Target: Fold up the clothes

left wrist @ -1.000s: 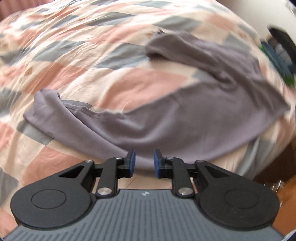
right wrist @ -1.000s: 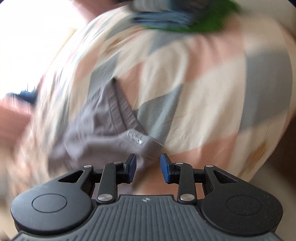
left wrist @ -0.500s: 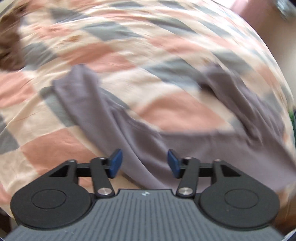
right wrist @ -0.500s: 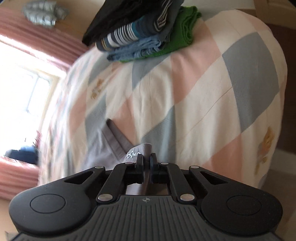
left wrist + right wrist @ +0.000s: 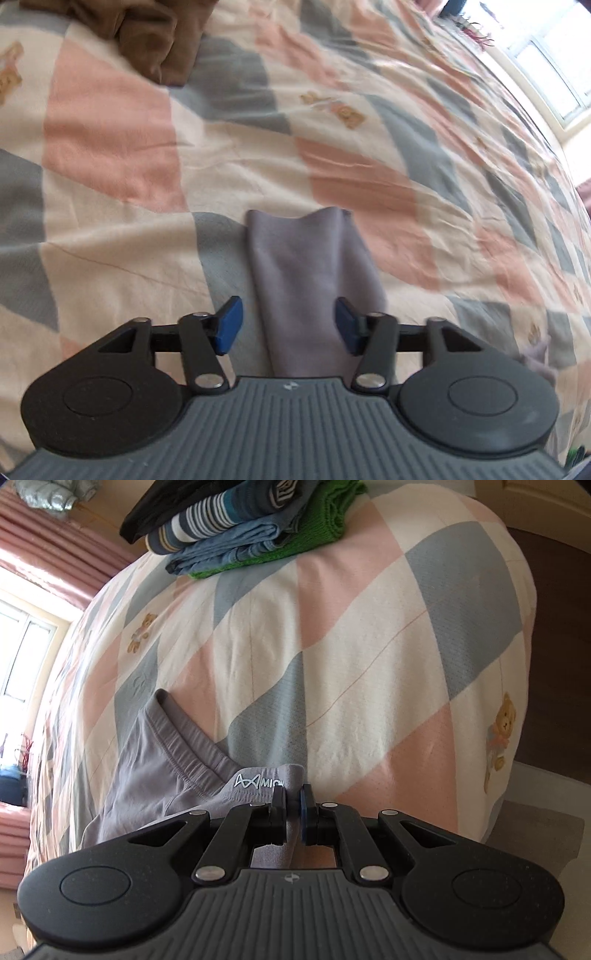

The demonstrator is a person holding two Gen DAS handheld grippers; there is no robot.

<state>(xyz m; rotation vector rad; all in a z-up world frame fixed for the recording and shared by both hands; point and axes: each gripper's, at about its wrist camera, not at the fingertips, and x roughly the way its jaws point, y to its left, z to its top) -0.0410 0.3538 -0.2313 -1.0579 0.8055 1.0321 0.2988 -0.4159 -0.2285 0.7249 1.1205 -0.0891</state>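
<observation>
Grey trousers lie on a bed with a pink, grey and cream checked quilt (image 5: 110,122). In the left wrist view one grey trouser leg (image 5: 310,280) runs away from me, its hem at the far end. My left gripper (image 5: 288,325) is open, with its blue fingertips on either side of that leg. In the right wrist view the waistband (image 5: 192,760) with white lettering lies near the bed's edge. My right gripper (image 5: 293,805) is shut on the waistband's corner by the lettering.
A stack of folded clothes (image 5: 236,524), green, denim, striped and black, sits at the far end of the bed. A brown garment (image 5: 147,40) lies crumpled at the far left. A window (image 5: 546,62) and pink curtains (image 5: 55,554) are behind the bed.
My right gripper closed on the waistband corner and now holds still. My left gripper opened wider and swung left along the trousers to sit over the leg.
</observation>
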